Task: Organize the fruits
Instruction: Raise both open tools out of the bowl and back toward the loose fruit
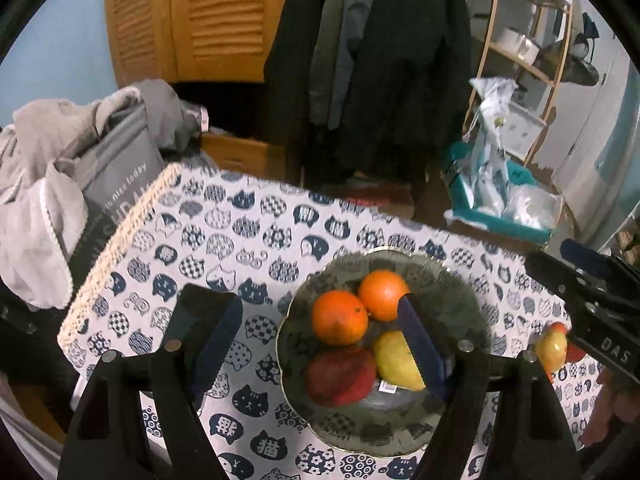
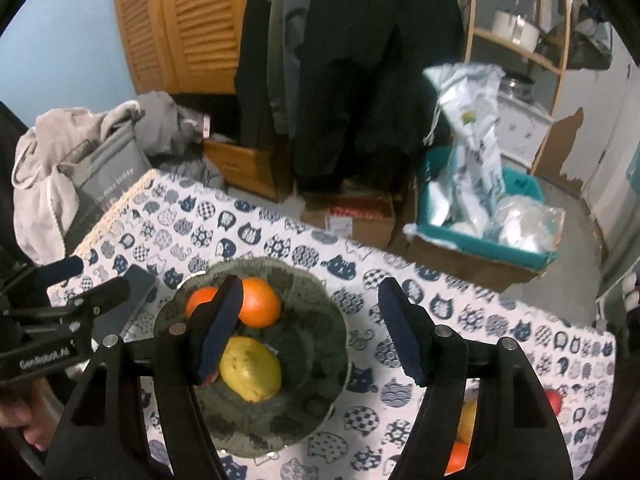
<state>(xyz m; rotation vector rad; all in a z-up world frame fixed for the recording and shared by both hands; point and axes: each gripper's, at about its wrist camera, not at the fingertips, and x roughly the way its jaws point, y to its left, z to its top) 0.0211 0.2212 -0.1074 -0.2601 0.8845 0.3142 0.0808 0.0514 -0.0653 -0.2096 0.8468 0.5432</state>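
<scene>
Bowl (image 1: 384, 436) holds four fruits — two oranges (image 1: 340, 317), mango (image 1: 396, 360), red fruit (image 1: 340, 376). More fruit (image 1: 554, 346) on cloth at 3 o'clock — unsorted. Left gripper (image 1: 320, 344), right gripper (image 2: 312, 332) both agape, empty.

Each wrist camera looks steeply down along its tool from close above the desk (image 1: 248, 216); both views share the bowl (image 1: 472, 312) and far clutter.

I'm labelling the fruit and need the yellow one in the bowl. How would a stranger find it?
On the cat-print tablecloth sits a scalloped glass bowl. In it, the yellow fruit lies beside a dark red one, nearer the camera than two oranges; it alone is yellow.
</scene>
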